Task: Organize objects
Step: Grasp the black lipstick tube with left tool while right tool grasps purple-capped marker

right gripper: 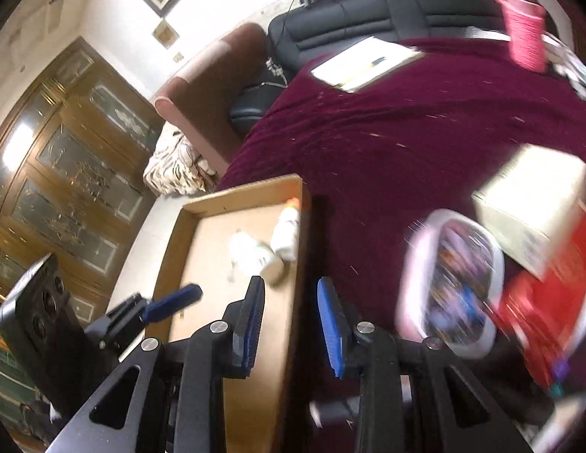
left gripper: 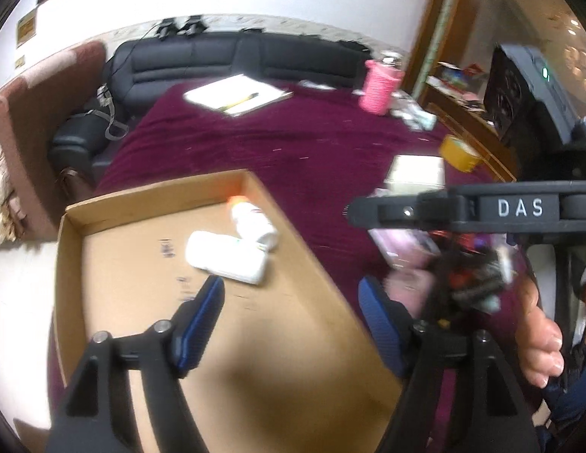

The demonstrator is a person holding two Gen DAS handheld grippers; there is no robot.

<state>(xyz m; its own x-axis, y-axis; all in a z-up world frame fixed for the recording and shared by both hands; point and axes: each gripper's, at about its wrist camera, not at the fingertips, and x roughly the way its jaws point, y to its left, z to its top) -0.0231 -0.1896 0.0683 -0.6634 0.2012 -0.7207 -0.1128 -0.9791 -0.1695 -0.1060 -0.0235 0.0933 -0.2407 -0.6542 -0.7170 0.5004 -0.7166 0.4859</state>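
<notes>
A shallow cardboard tray (left gripper: 104, 219) lies on a maroon cloth (left gripper: 311, 143). In its far corner are a white bottle with an orange cap (left gripper: 255, 222) and a white pack (left gripper: 224, 256). My left gripper (left gripper: 293, 321) hovers over the tray's near right part, open and holding nothing. In the right wrist view my right gripper (right gripper: 291, 324) stands over the tray's right wall (right gripper: 302, 249), jaws a little apart with nothing between them. A blurred pink-rimmed packet (right gripper: 451, 279) lies just right of it, beside a white box (right gripper: 534, 204) and a red packet (right gripper: 549, 309).
A notebook with a pencil (left gripper: 236, 94), a pink knitted holder (left gripper: 379, 87) and a yellow tape roll (left gripper: 459, 153) sit farther back on the cloth. A black sofa (left gripper: 224, 56) runs behind. A hand (left gripper: 538, 339) grips the right tool's black body (left gripper: 519, 207).
</notes>
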